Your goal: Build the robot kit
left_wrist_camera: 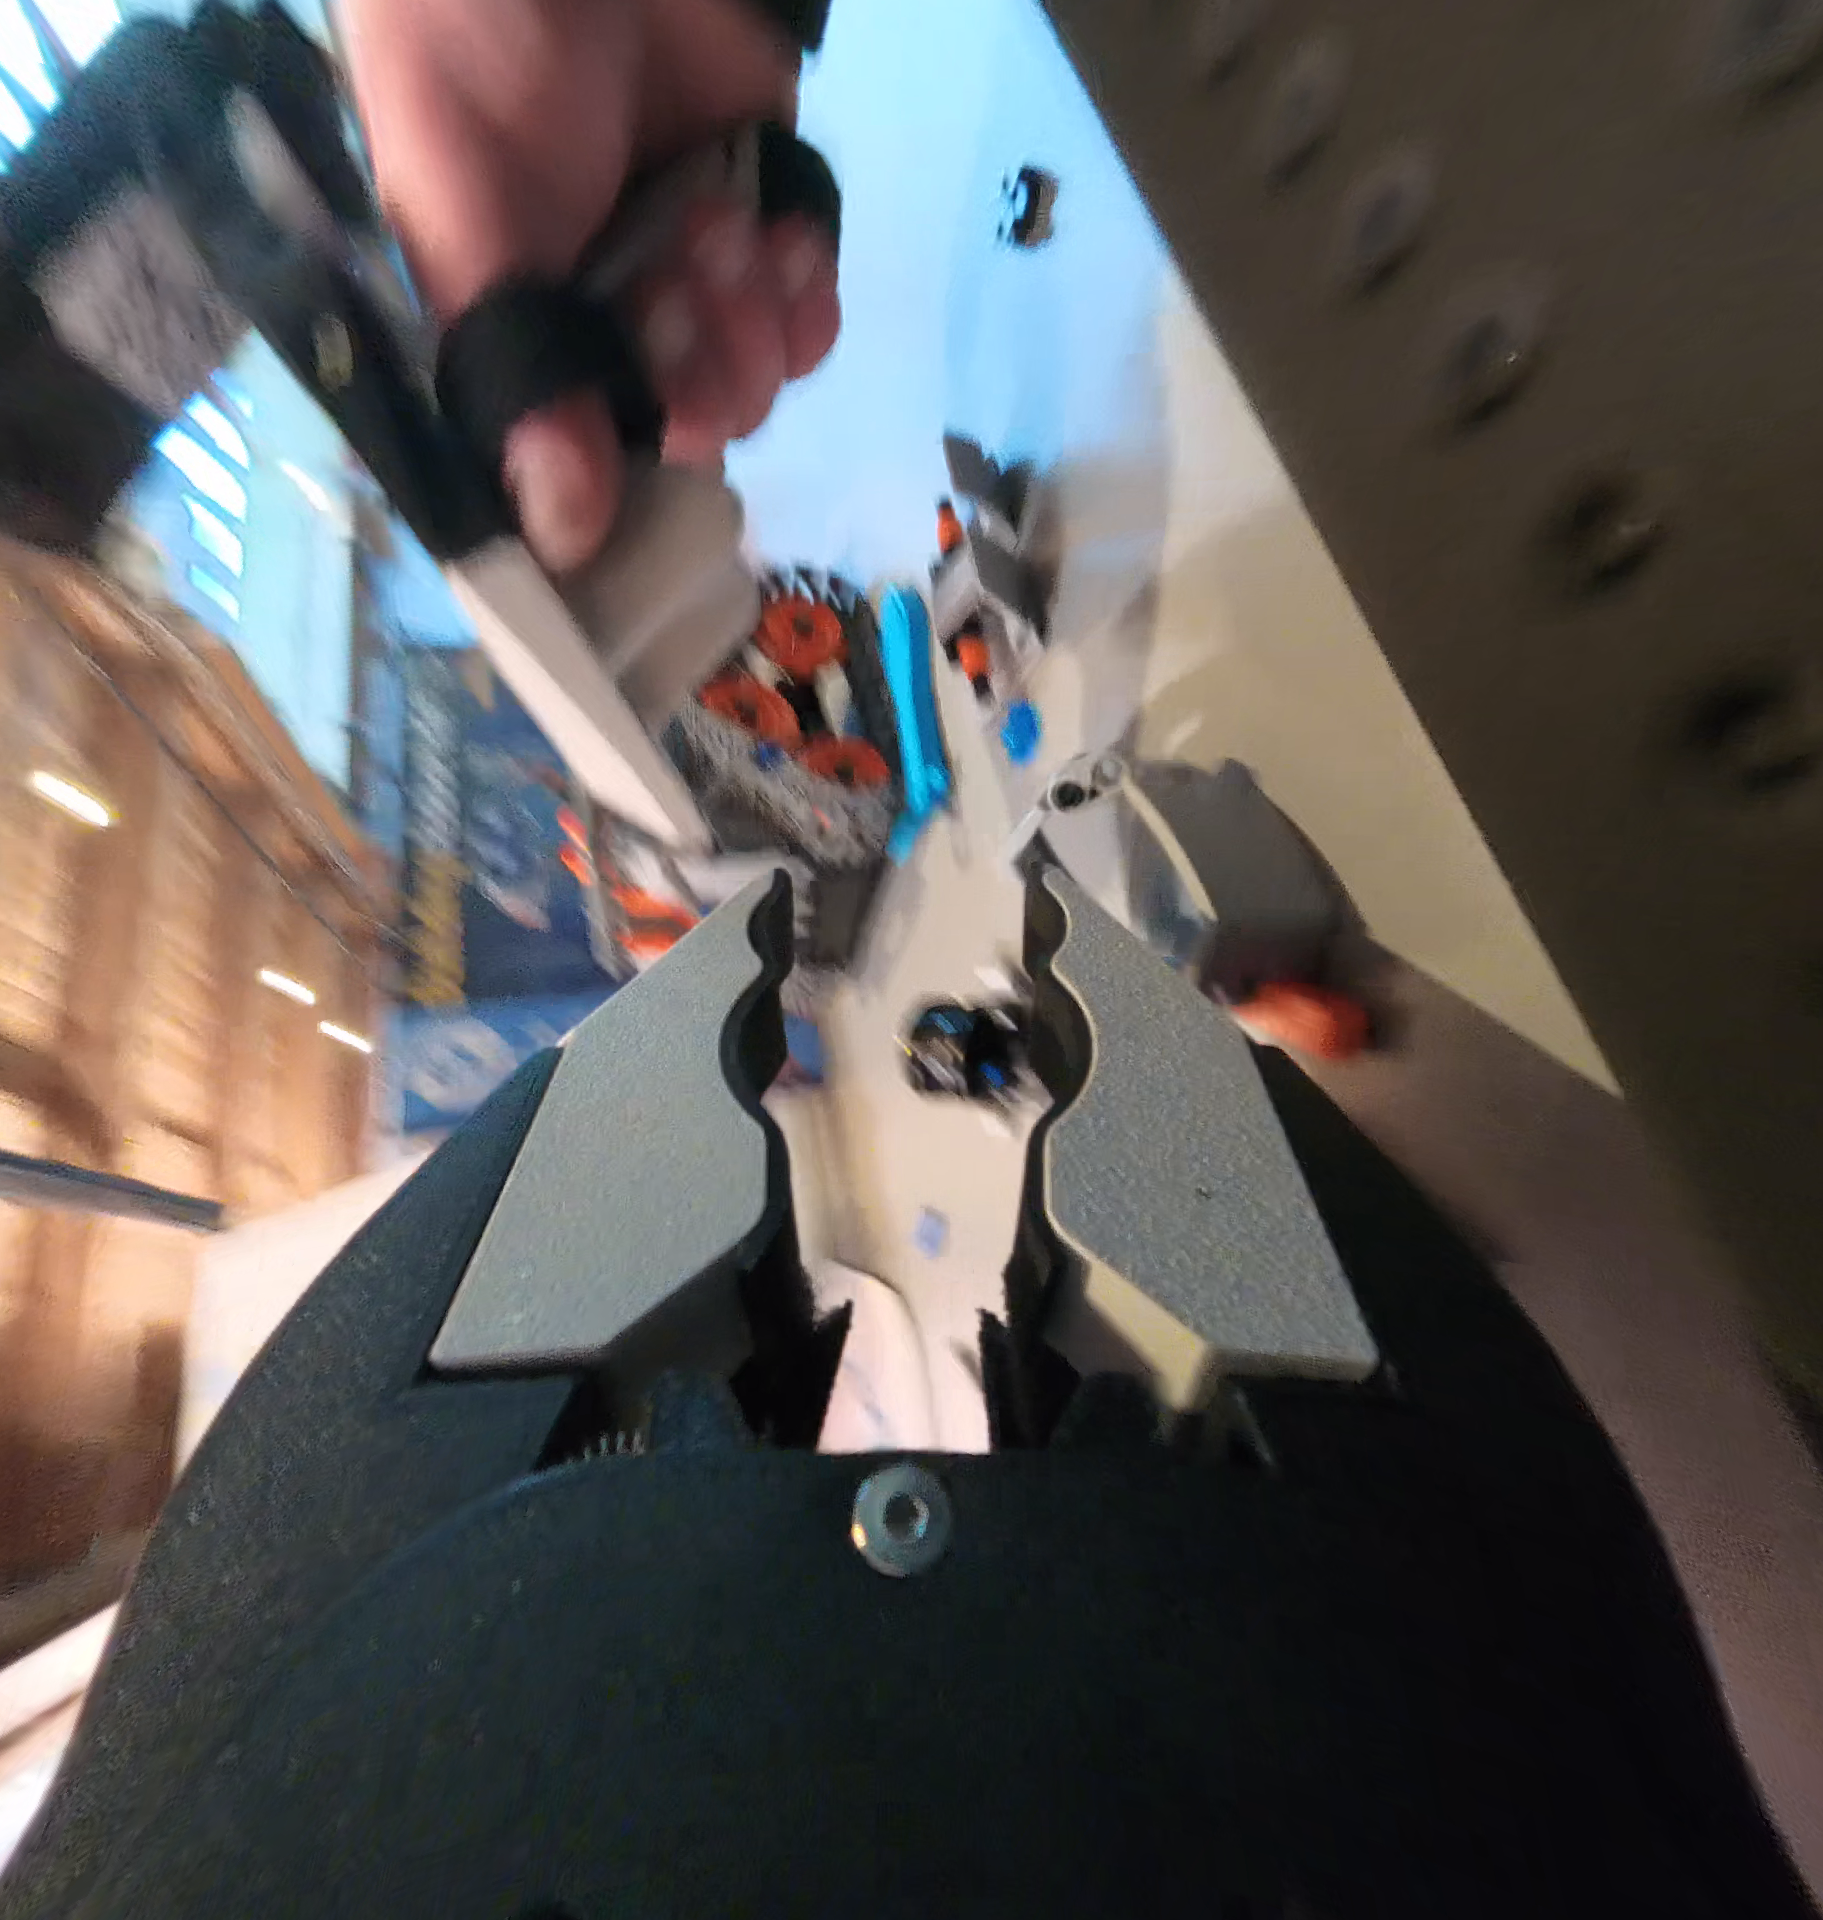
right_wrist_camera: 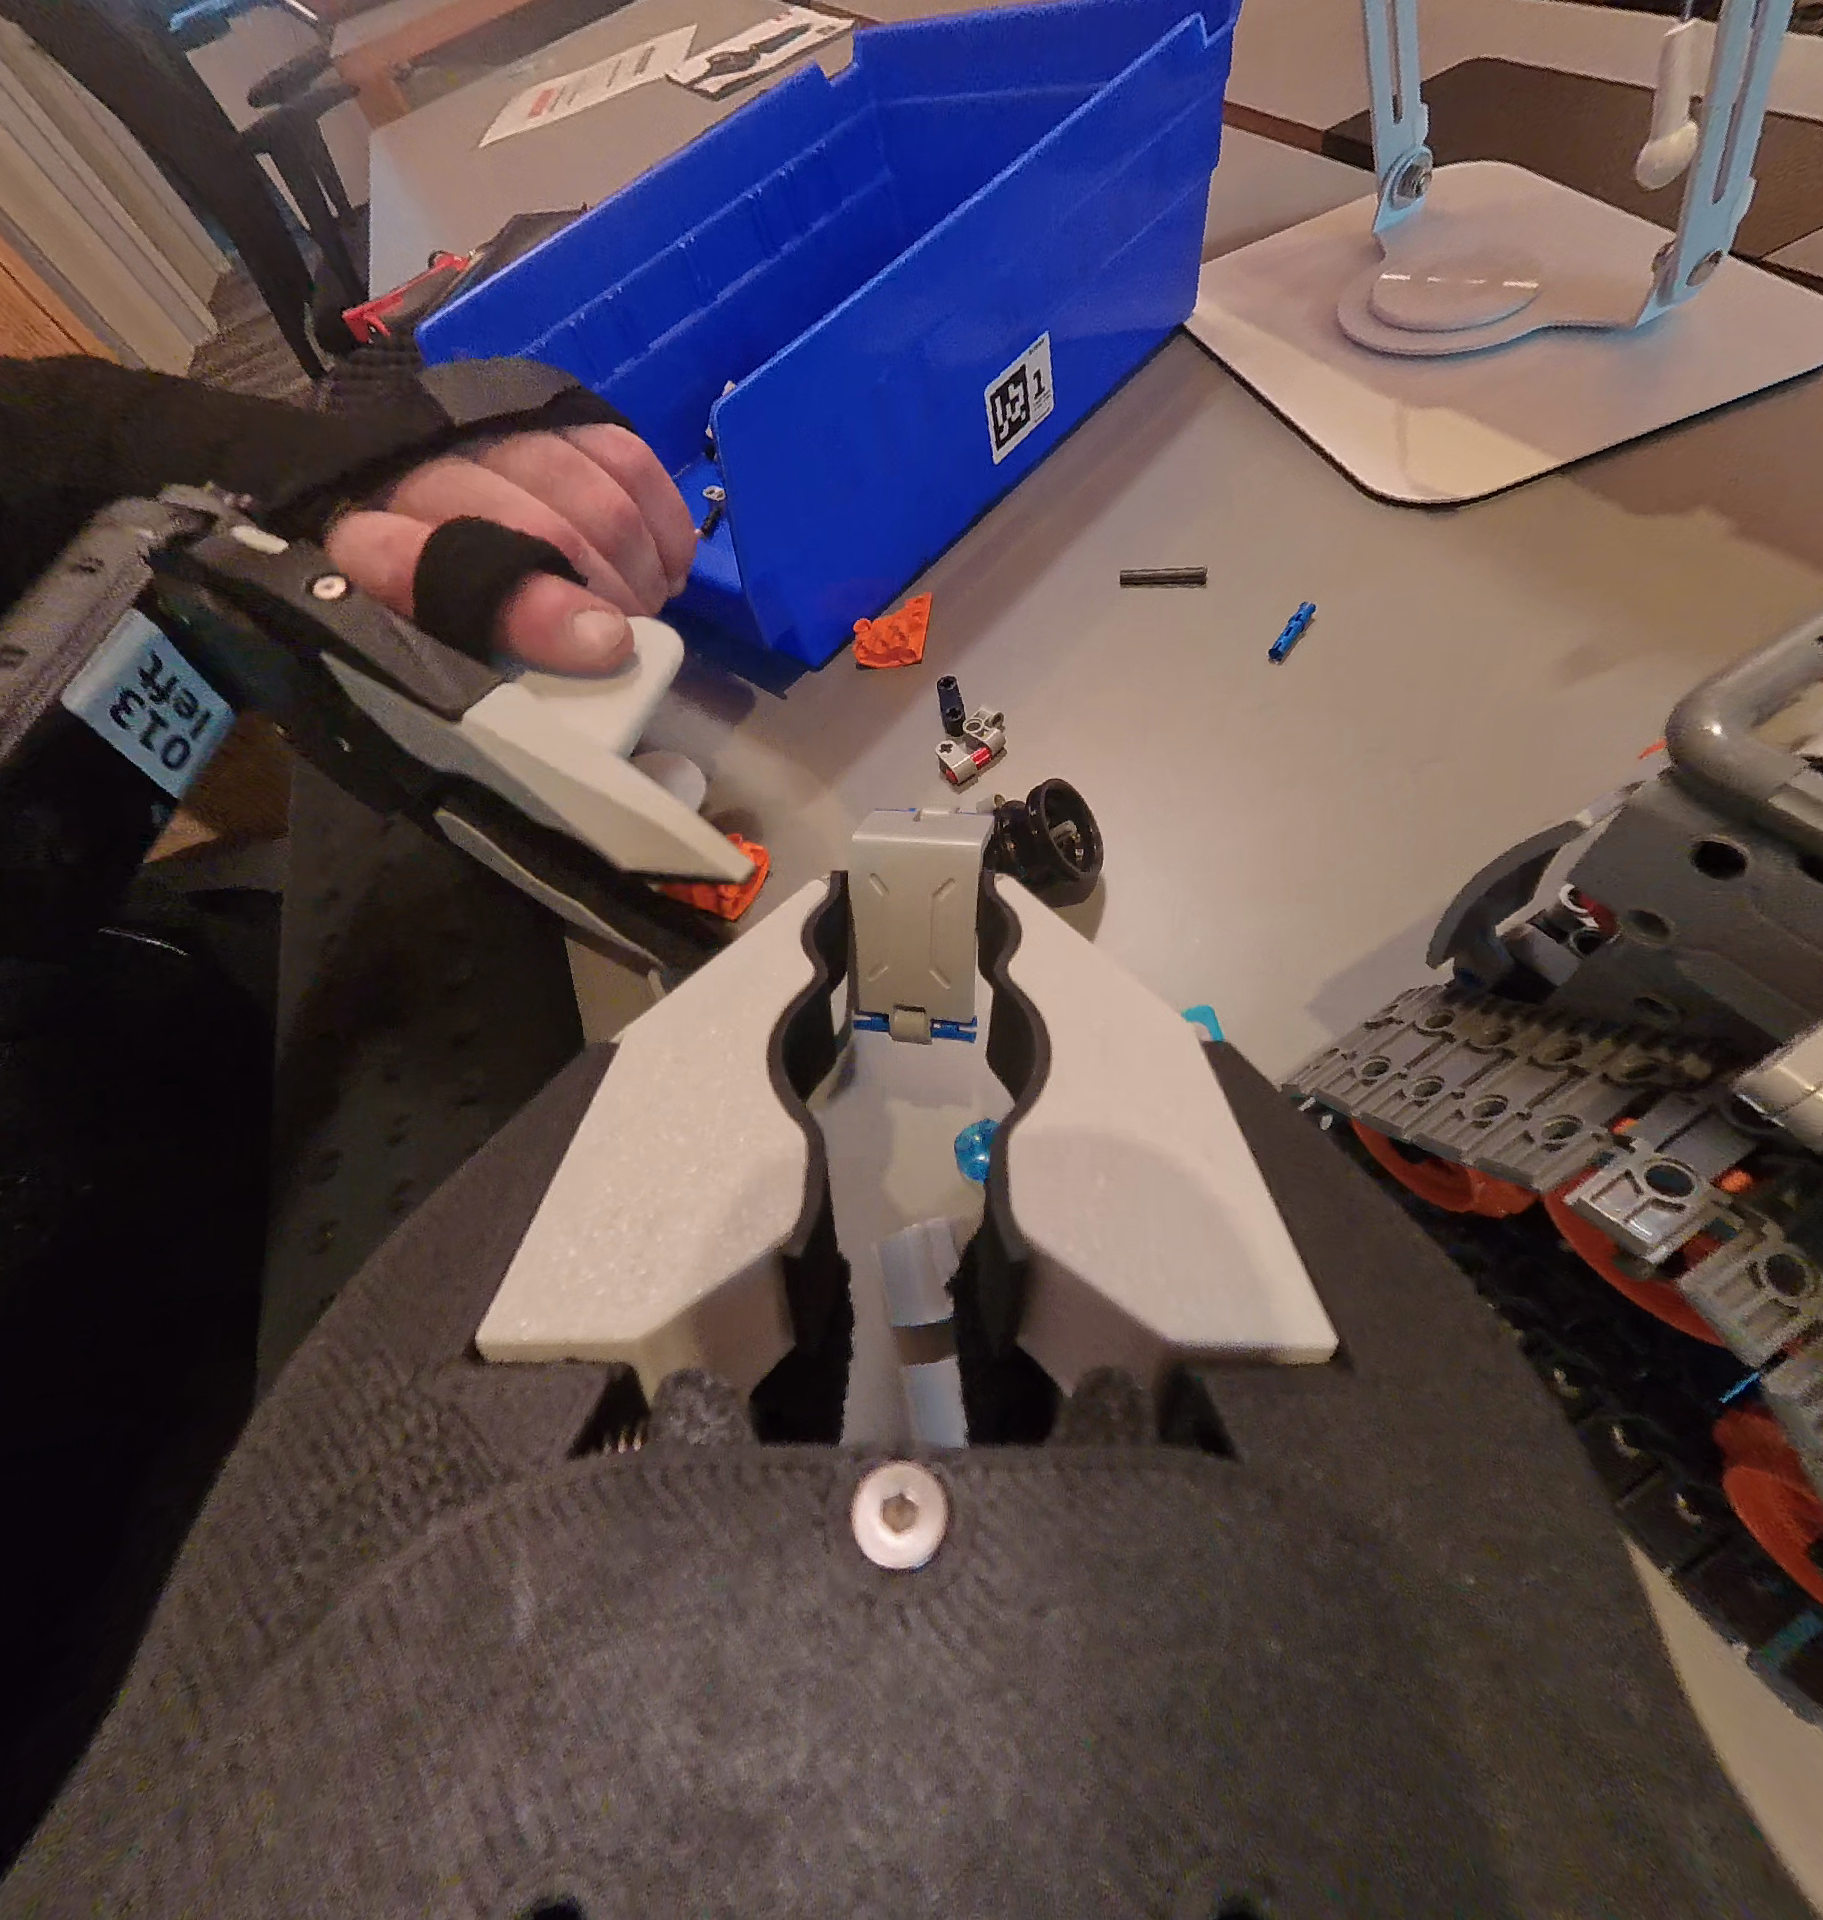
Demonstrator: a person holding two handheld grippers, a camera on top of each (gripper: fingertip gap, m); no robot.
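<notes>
My right gripper (right_wrist_camera: 912,914) pinches a grey panel piece (right_wrist_camera: 915,935) at its tips, low over the table (right_wrist_camera: 1302,831). Open surface lies ahead as far as the blue bin (right_wrist_camera: 886,343), with small loose parts (right_wrist_camera: 974,732) and a black wheel (right_wrist_camera: 1063,842) just beyond. The tracked model (right_wrist_camera: 1613,1091) crowds my right edge. My left gripper (left_wrist_camera: 912,914) stands apart, empty; its view is blurred. From the right view it looks to nip an orange piece (right_wrist_camera: 725,888), but I cannot tell.
</notes>
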